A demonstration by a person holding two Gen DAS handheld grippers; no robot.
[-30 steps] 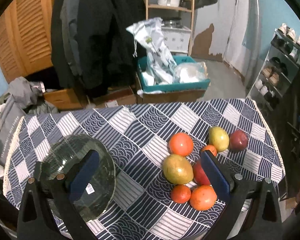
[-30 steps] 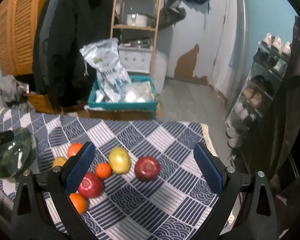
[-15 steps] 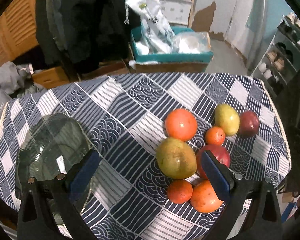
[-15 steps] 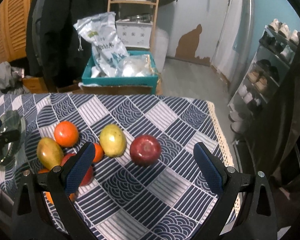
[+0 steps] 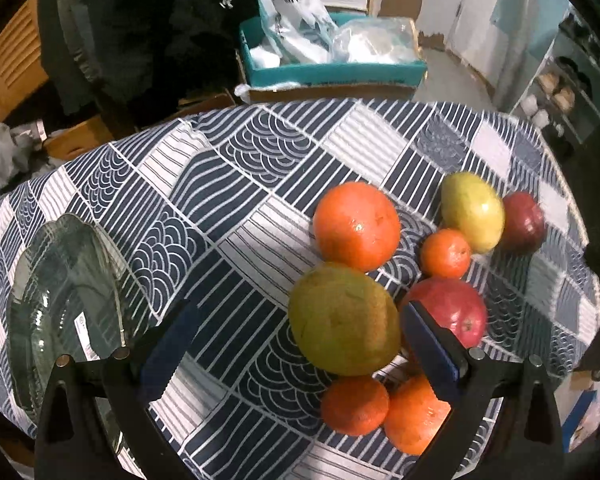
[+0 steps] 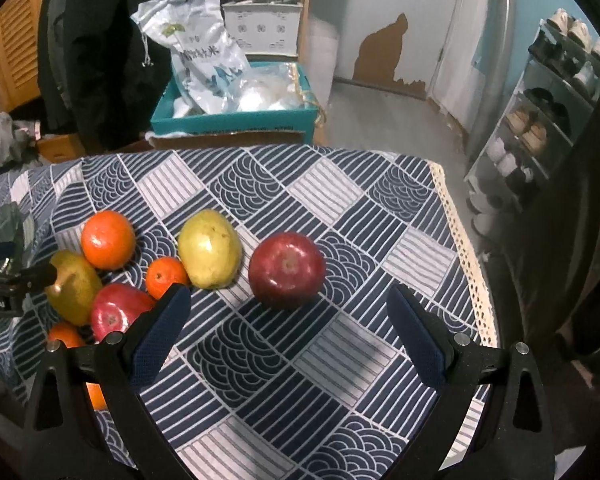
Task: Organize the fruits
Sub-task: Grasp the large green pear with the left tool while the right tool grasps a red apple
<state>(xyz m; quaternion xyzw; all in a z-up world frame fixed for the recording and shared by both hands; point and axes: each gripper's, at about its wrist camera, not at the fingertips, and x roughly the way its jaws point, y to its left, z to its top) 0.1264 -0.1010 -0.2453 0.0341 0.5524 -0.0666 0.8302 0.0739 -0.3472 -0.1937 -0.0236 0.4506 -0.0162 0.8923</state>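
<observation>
Left wrist view: the left gripper [image 5: 296,344] has dropped closer since a second ago, jaws wide, the green-yellow mango [image 5: 344,318] now between its fingers; glass bowl [image 5: 66,304] left of it.

Right wrist view: the right gripper [image 6: 288,320] has neared too, jaws wide and empty, dark red apple [image 6: 287,270] just ahead.

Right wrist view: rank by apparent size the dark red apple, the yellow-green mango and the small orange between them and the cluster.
1. dark red apple, though it's nearest the camera
2. yellow-green mango, close call with the apple
3. small orange, clearly smallest
</observation>
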